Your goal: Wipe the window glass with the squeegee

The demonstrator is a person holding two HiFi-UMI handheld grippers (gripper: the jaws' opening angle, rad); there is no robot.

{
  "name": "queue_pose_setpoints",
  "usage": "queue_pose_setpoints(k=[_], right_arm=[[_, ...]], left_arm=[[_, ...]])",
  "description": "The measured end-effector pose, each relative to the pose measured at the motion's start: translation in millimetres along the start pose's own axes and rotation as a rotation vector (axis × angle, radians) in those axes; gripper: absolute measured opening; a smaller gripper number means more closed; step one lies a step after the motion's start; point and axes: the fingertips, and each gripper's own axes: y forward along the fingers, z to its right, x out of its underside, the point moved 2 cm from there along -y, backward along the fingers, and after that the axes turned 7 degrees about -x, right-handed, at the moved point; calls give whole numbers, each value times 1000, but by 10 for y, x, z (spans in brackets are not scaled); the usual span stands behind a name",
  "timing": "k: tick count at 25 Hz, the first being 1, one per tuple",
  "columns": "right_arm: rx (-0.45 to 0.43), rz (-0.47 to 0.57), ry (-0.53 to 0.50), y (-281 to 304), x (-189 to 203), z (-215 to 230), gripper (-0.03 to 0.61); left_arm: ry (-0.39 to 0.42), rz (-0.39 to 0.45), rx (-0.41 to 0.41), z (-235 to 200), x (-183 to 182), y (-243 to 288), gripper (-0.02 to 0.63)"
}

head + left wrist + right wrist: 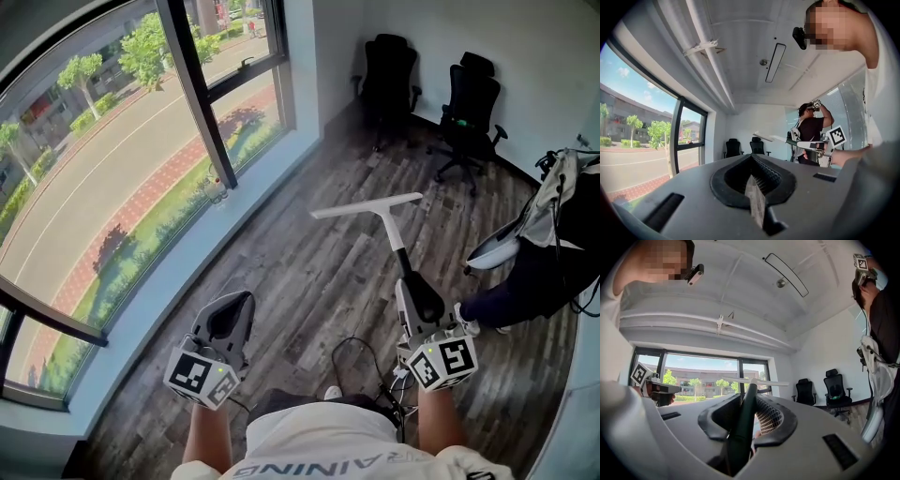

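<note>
Right gripper view shows the right gripper (749,414) with its jaws closed on the dark green handle of the squeegee (740,437). The handle runs up between the two ribbed pads to a thin white crossbar blade at the far end. In the head view the right gripper (417,298) is low on the right. The white, T-shaped squeegee (375,205) reaches away from it over the grey wood-plank floor (309,272), with its blade lying crosswise and clear of the glass. The large window with dark frames (94,187) fills the left side, well apart from the blade. Through it a road, grass and trees can be seen.

The left gripper (239,305) is held low on the near left, close to the pale ledge under the window. In the left gripper view the left gripper (751,159) has its jaw tips meeting at the far end and holds nothing. Beyond the tips the window (633,140) lies to the left, and the squeegee blade (764,137) shows far off to the right.

At the far right of the room a black office chair (388,66) stands against the white wall, with a second black office chair (469,103) just beside it. Another person in dark clothes (534,272) stands at the right edge.
</note>
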Motion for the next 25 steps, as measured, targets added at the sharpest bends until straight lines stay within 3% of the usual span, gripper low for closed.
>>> queue_pose_setpoints(k=[7, 13, 18, 25], right_arm=[[-22, -28, 49, 225, 196, 270, 100], [9, -43, 11, 474, 293, 453, 100], [67, -66, -3, 1062, 295, 578, 100], [89, -61, -46, 2178, 235, 524, 100]], left_arm=[[-5, -33, -39, -48, 24, 278, 17], [-36, -23, -3, -263, 210, 683, 17], [-56, -16, 35, -752, 189, 1162, 17], [-74, -10, 53, -1805, 123, 1779, 17]])
